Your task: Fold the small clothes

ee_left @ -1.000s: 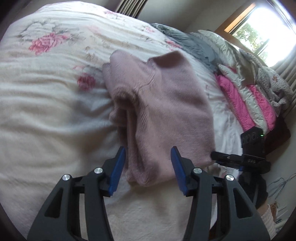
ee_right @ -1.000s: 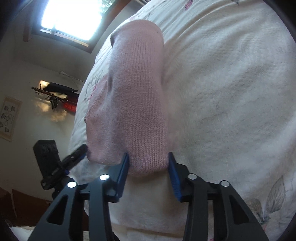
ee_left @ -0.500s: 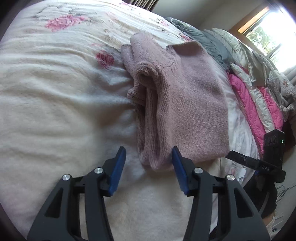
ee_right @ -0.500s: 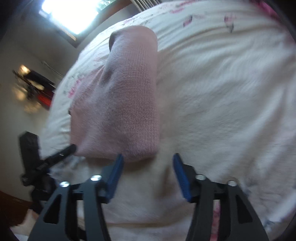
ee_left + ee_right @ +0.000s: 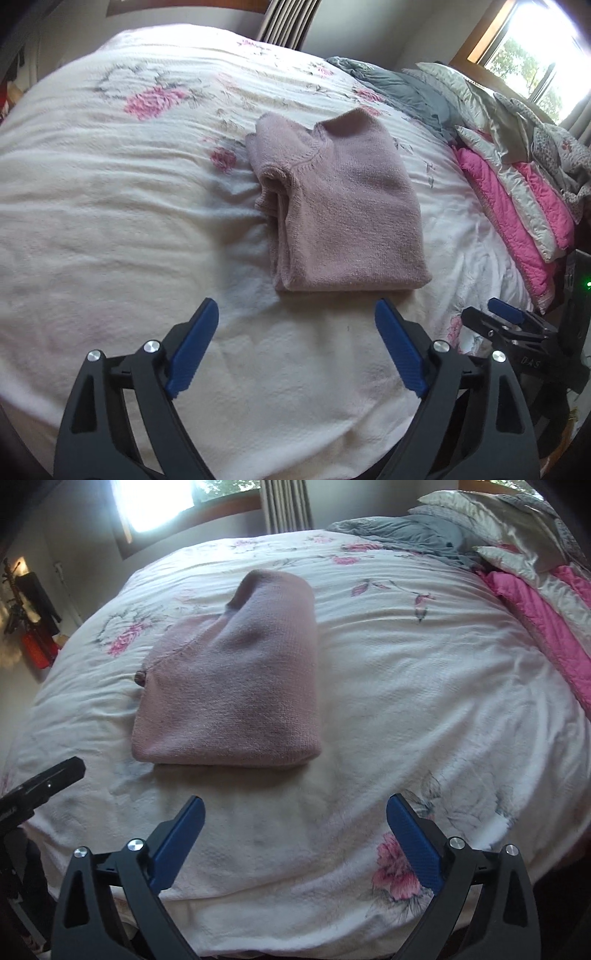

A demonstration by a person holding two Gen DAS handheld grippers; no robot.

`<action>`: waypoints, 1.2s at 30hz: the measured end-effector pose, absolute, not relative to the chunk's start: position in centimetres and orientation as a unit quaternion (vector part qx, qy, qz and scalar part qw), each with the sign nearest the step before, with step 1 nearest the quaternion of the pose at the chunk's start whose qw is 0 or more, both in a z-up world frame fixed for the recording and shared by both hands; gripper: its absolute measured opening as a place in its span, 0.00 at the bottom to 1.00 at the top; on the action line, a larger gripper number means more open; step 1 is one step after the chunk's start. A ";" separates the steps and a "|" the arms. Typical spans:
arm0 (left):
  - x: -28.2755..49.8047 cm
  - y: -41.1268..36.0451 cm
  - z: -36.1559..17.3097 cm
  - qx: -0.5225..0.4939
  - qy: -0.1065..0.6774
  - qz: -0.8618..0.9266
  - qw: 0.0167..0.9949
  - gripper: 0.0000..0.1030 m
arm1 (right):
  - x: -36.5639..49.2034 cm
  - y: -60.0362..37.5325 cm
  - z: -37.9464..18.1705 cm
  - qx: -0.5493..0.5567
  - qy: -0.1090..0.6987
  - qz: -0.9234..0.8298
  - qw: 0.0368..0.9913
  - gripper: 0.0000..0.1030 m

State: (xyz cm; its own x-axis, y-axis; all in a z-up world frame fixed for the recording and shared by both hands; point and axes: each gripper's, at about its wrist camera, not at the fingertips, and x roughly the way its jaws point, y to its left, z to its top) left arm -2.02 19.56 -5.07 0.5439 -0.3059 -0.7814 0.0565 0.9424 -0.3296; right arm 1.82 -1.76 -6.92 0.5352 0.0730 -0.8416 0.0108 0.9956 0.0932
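A small pink knitted sweater (image 5: 343,206) lies folded into a compact rectangle on the white flowered bedspread (image 5: 110,221); it shows again in the right wrist view as the sweater (image 5: 236,686). My left gripper (image 5: 295,332) stands open, pulled back from the sweater's near edge with nothing between its blue pads. My right gripper (image 5: 295,827) is open too, empty, and a short way back from the fold. The right gripper's tip (image 5: 506,317) shows at the right edge of the left wrist view.
A heap of pink, white and grey quilts (image 5: 517,177) lies along the right side of the bed, with a grey garment (image 5: 406,535) at the far end. Windows (image 5: 155,498) and curtains stand beyond. Bare bedspread surrounds the sweater on the left and front.
Both grippers let go of the sweater's near edge, opened wide and drew back. The sweater now rests flat on the bed.
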 end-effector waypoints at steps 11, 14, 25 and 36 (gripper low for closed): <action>-4.9 18.8 -2.3 -0.096 0.446 -0.072 0.887 0.88 | -1.1 -1.0 -3.7 0.016 0.446 -0.018 0.895 0.96; -5.6 18.5 -1.9 -0.093 0.440 -0.071 0.890 0.88 | -1.5 -0.9 -3.0 0.019 0.437 -0.007 0.899 0.96; -6.5 18.1 -1.5 -0.095 0.439 -0.071 0.891 0.88 | -2.1 -0.4 -1.9 0.006 0.429 -0.016 0.903 0.96; -6.7 17.7 -1.4 -0.091 0.439 -0.074 0.891 0.88 | -2.0 -0.4 -2.0 0.004 0.434 -0.019 0.901 0.96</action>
